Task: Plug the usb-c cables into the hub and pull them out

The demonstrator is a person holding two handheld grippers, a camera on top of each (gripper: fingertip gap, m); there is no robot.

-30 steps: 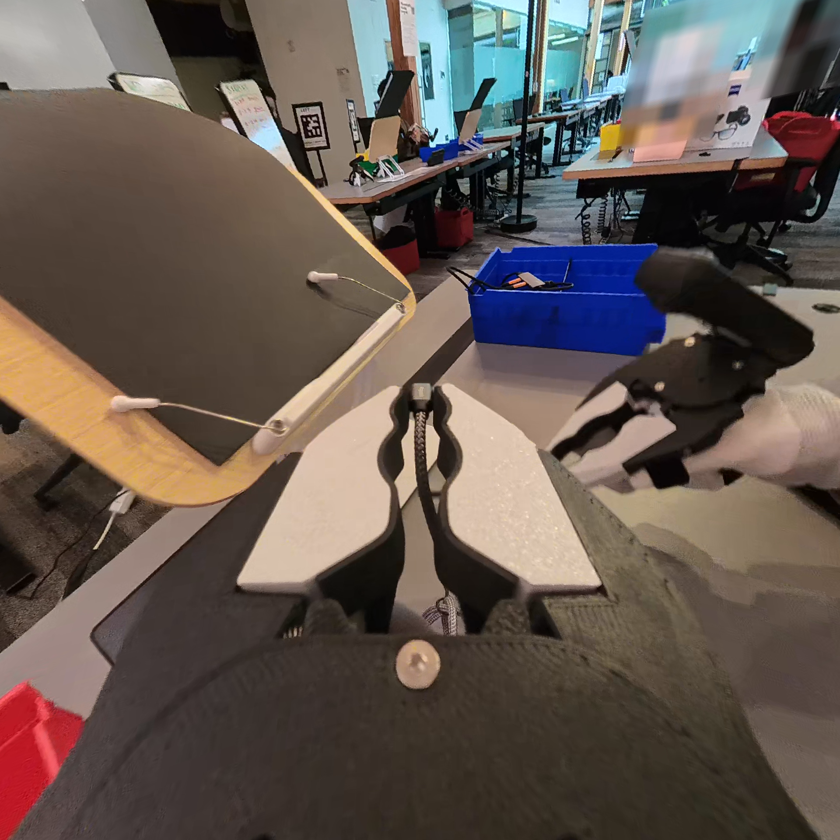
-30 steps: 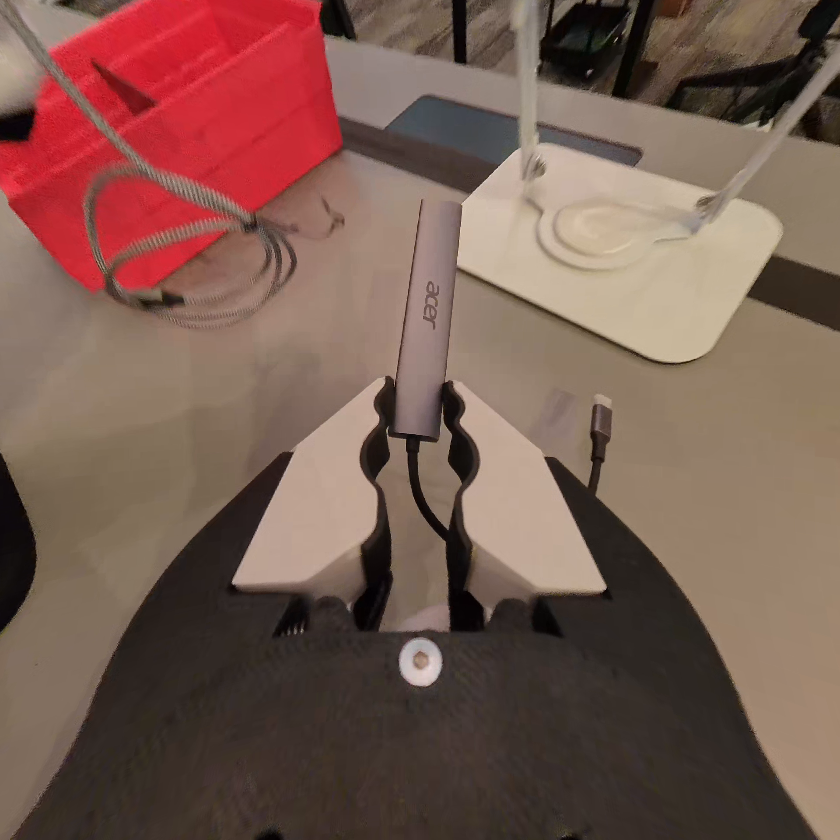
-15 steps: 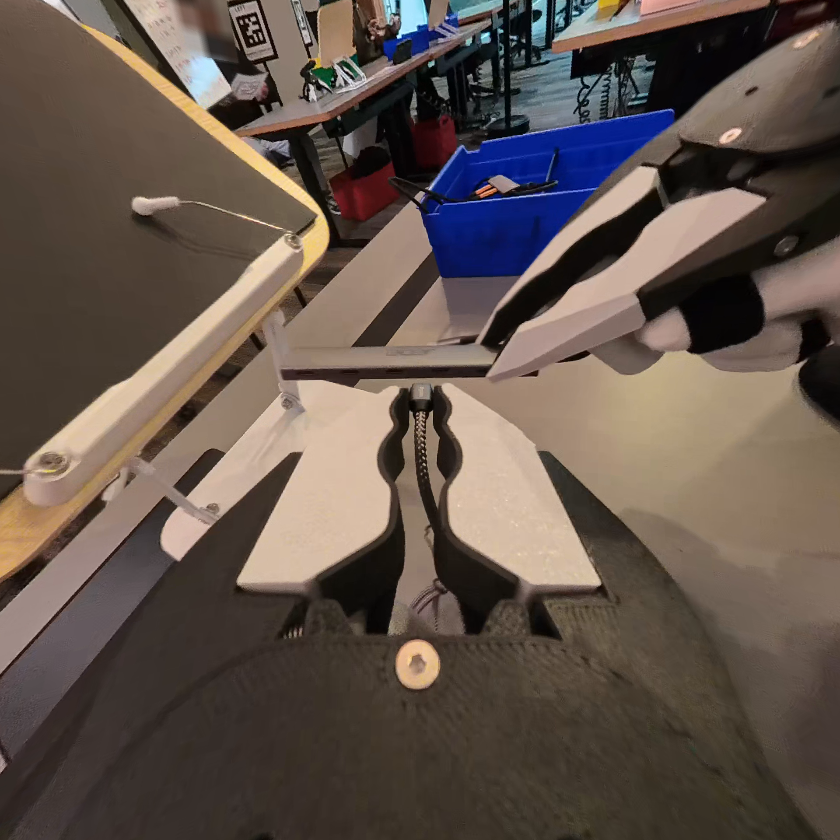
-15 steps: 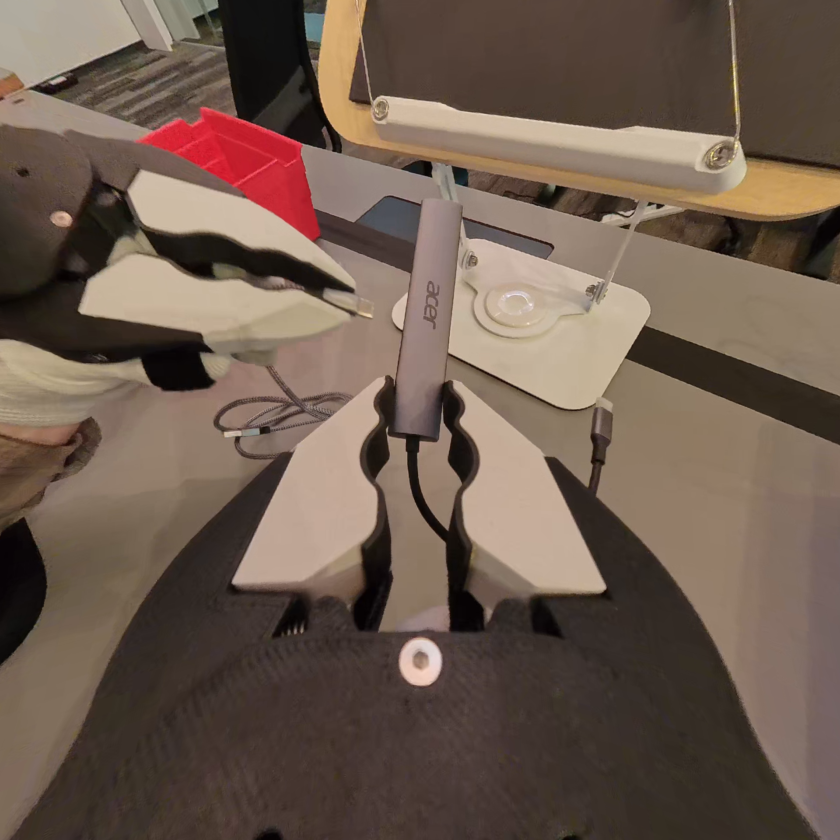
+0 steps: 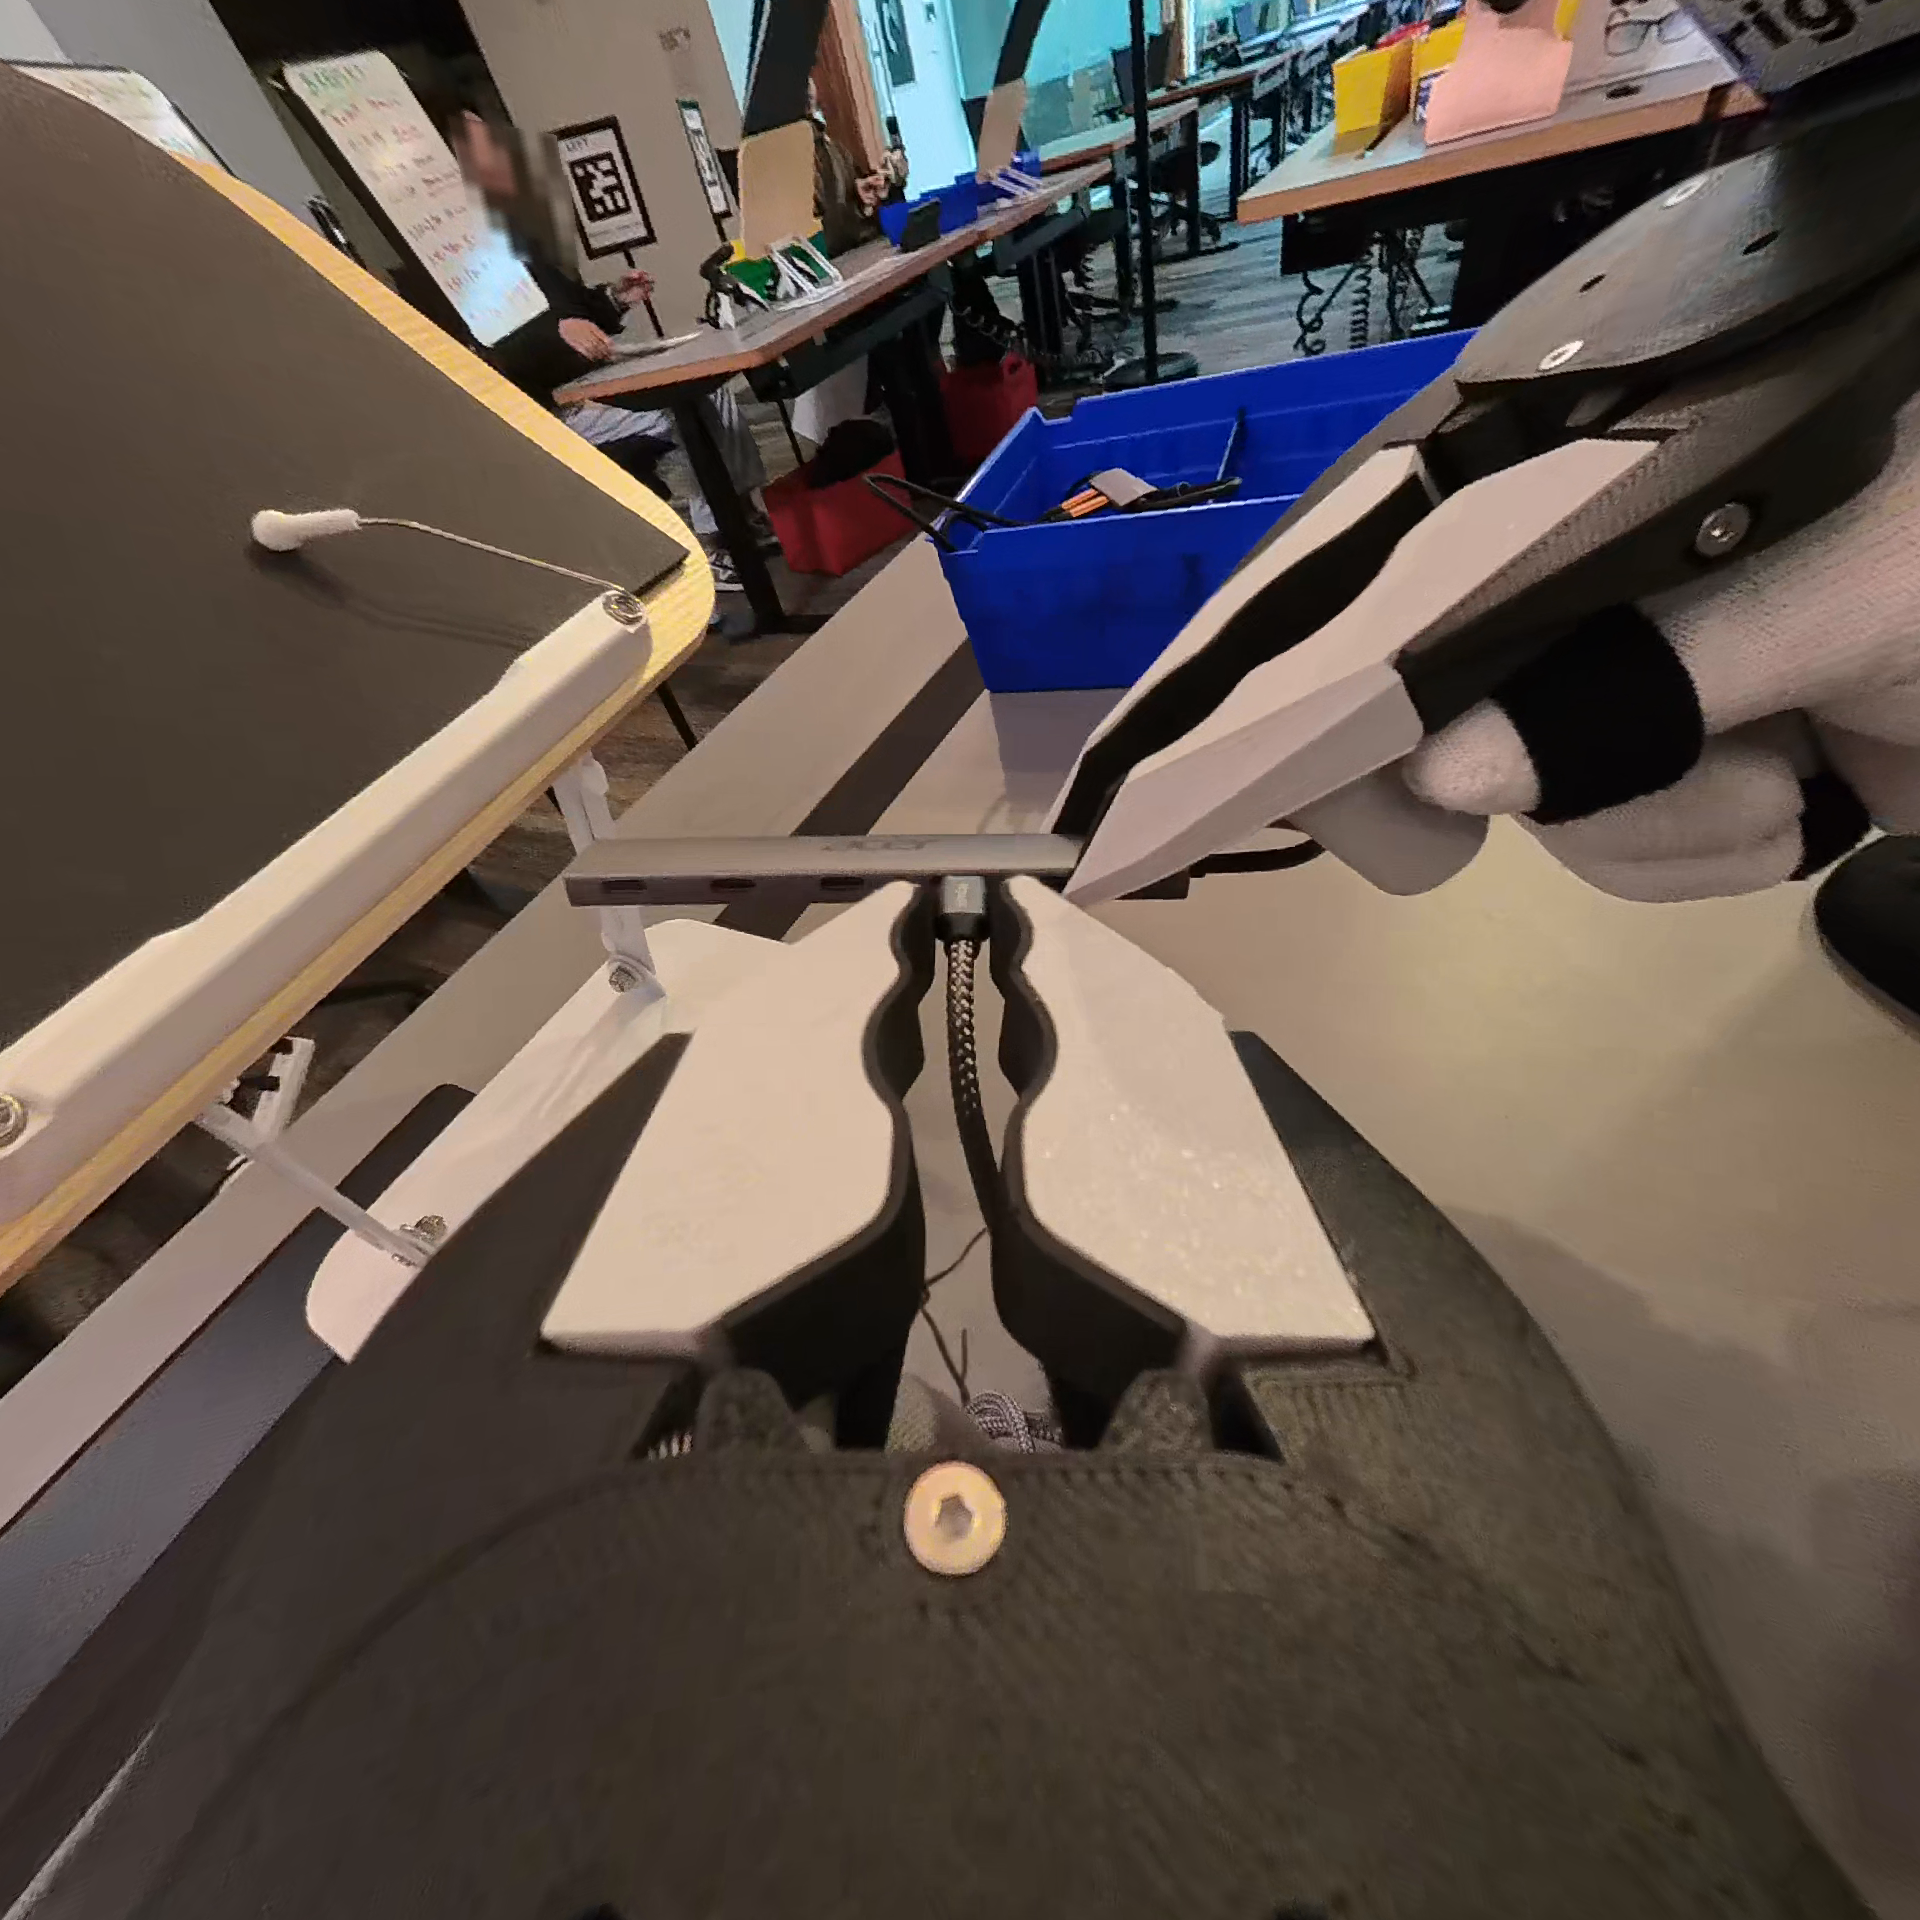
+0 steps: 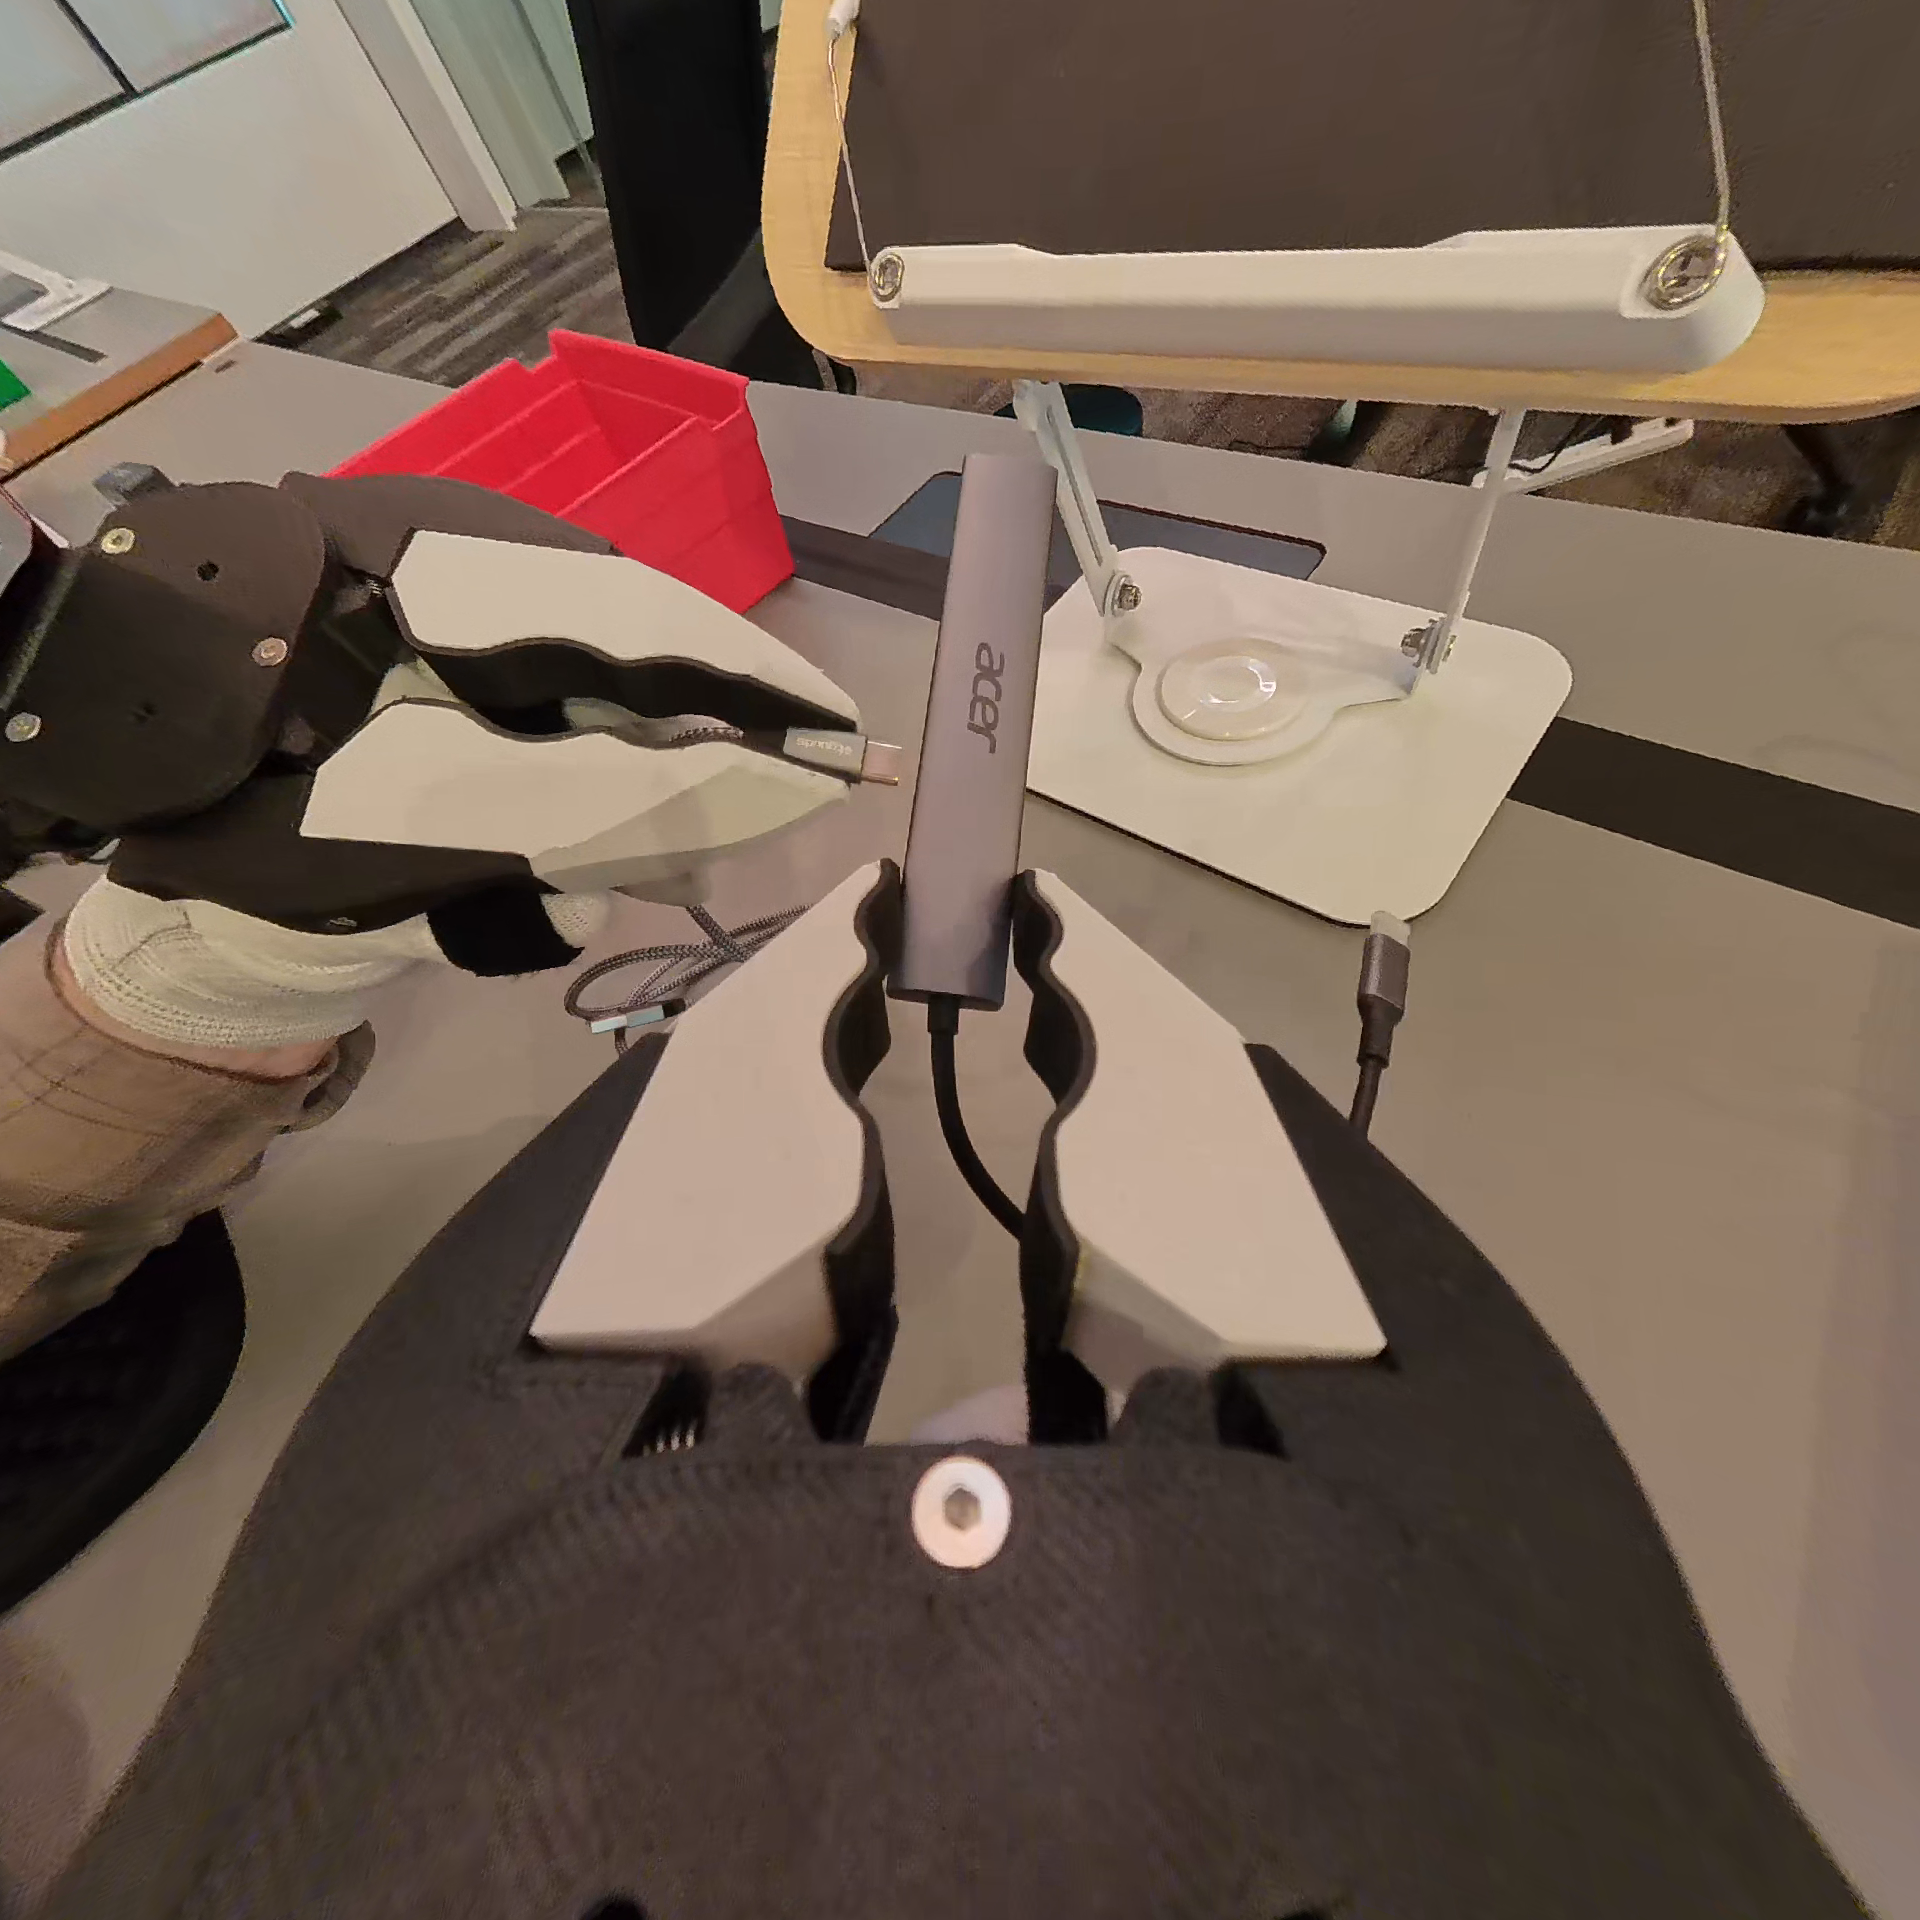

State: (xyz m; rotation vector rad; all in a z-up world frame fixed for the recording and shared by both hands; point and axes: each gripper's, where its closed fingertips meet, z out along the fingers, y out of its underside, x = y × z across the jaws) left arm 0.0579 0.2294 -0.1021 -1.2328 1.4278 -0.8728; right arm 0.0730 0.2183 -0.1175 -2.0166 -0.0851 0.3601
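My right gripper [image 6: 954, 902] is shut on the near end of a grey hub [image 6: 977, 717] and holds it above the table, pointing away. The hub [image 5: 790, 862] shows crosswise in the left wrist view, with several ports on its near side. My left gripper [image 5: 961, 891] is shut on the grey plug [image 5: 961, 896] of a braided usb-c cable [image 5: 964, 1039]. In the right wrist view the left gripper [image 6: 831, 727] comes from the left and its plug tip [image 6: 868, 750] stands just short of the hub's left side. The right gripper [image 5: 1081, 862] shows from the right.
A tablet stand with a white base [image 6: 1299, 748] and a black board [image 5: 208, 468] stands behind the hub. A red bin [image 6: 623, 468] sits at the left, a blue bin [image 5: 1122, 561] farther off. The hub's own plug [image 6: 1387, 956] and coiled braided cable [image 6: 665, 966] lie on the table. Both grippers' tips are close together, under 4 cm apart. The white base [image 6: 1299, 748] is about 25 centimeters from both grippers' fingertips.
Both grippers have come together: the hub rose from pointing down at the table, and the left gripper brought the plug close to the hub's side. Both grasps held unchanged.
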